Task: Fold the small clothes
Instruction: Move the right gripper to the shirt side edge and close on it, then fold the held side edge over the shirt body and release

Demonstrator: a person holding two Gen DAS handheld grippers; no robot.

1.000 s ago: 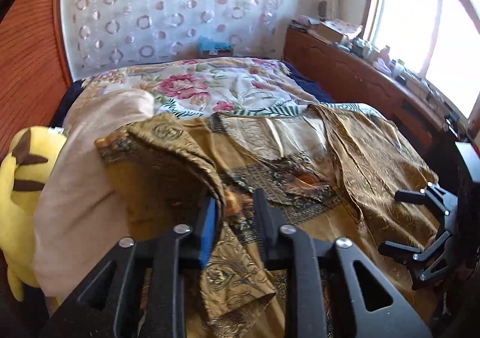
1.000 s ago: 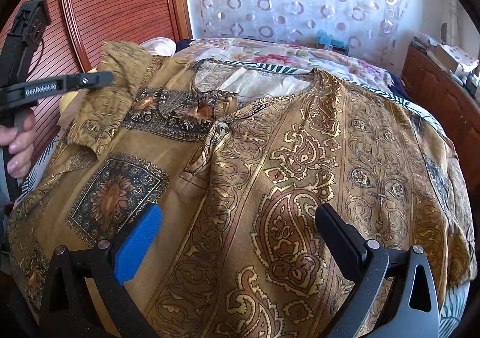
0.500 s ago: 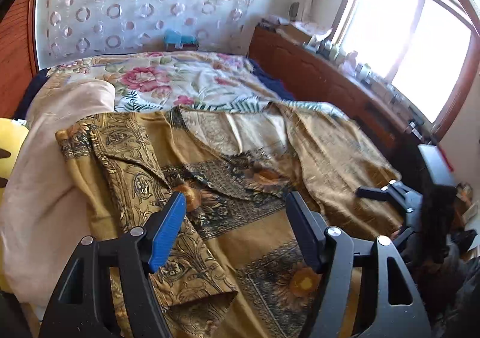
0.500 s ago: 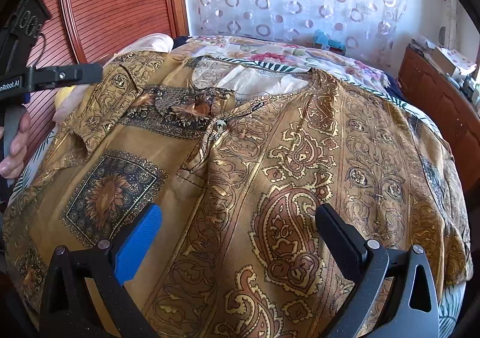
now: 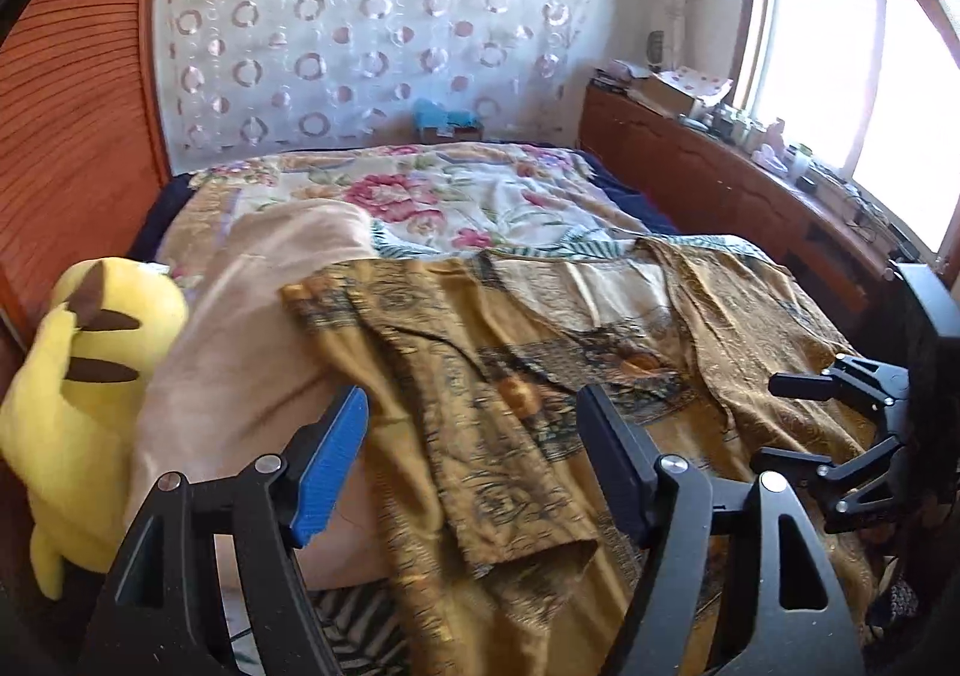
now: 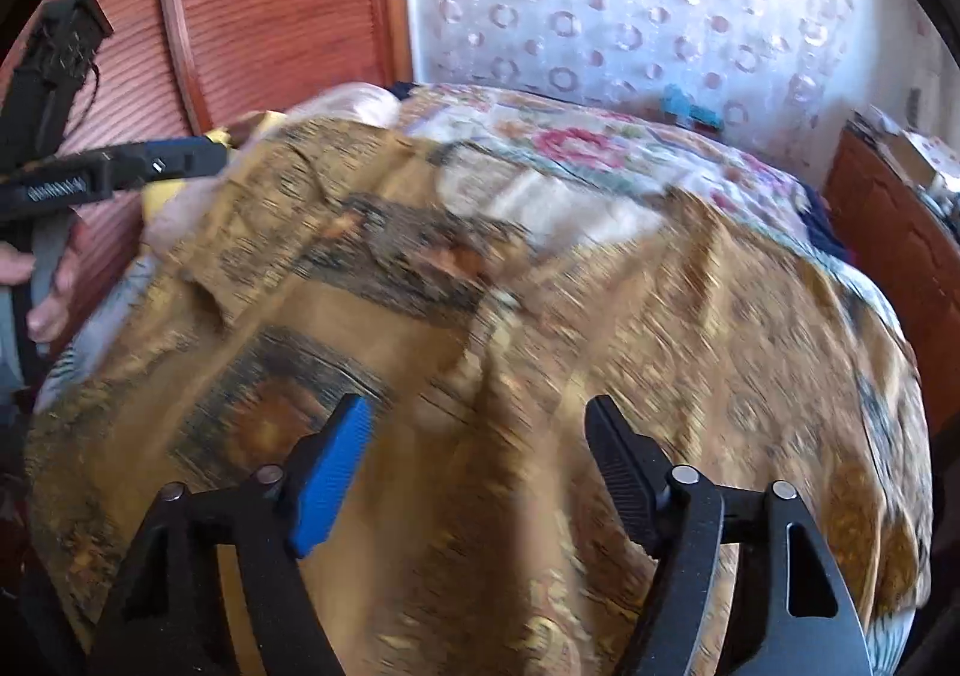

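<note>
Covering the floral bed [image 5: 480,196] (window-lit), a golden garment [image 5: 540,376] lies released, both jaws empty.

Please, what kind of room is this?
Most likely a home bedroom: a bed under a floral bedspread, a yellow plush toy at its edge, and a curtained window above a cluttered wooden ledge.

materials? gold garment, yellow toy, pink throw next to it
Garment: thin woven cloth, maybe silk or a blend; printed paisley, faint sheen, soft creases.
Toy: plush, matte fuzzy pile, stuffed rounded form.
Throw: looks like fleece or a soft knit; matte, thick rounded folds. The weave is too blurred to tell.
</note>
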